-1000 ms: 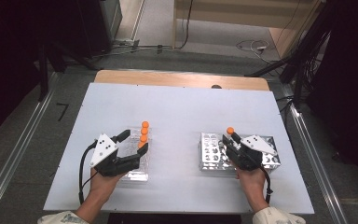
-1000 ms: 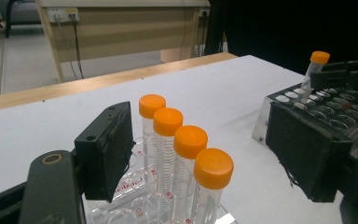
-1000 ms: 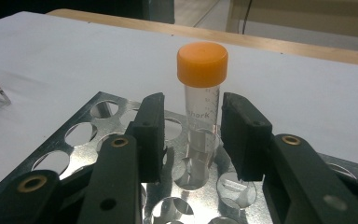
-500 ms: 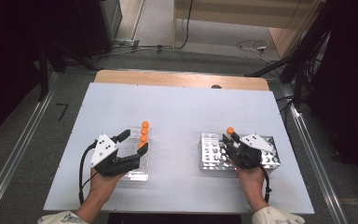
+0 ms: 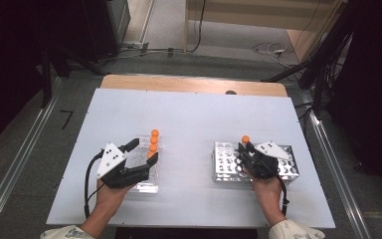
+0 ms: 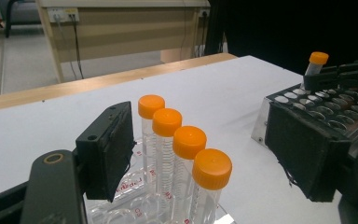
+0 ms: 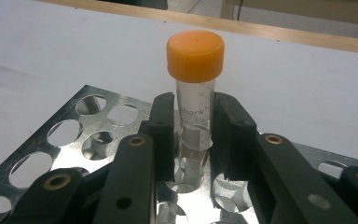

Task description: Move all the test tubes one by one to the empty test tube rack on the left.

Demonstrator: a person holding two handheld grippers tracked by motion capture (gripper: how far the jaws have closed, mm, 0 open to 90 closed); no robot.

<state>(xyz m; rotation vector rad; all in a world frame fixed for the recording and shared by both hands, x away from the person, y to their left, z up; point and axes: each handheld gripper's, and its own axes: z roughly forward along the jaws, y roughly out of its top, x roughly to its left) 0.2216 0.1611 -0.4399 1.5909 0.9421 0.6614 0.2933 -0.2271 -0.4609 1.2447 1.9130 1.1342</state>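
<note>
A clear tube with an orange cap (image 7: 195, 100) stands upright in a hole of the metal rack (image 7: 98, 121). My right gripper (image 7: 193, 140) has just been closing, and its pads press the tube's sides below the cap. In the high view this tube (image 5: 245, 139) and right gripper (image 5: 243, 149) are at the rack's (image 5: 224, 167) far left part. My left gripper (image 5: 144, 150) rests open over a clear plastic rack (image 5: 146, 185). Several orange-capped tubes (image 6: 186, 142) stand in a row between its wide jaws (image 6: 205, 154), untouched.
The white table top (image 5: 194, 114) has a wooden strip (image 5: 189, 83) along its far edge. The two racks sit near the front edge, about a hand's width apart. Cables and dark equipment lie on the floor beyond the table.
The right gripper's jaws have narrowed onto the tube in the metal rack. Both hands stay where they were, and the left gripper looks unchanged.
</note>
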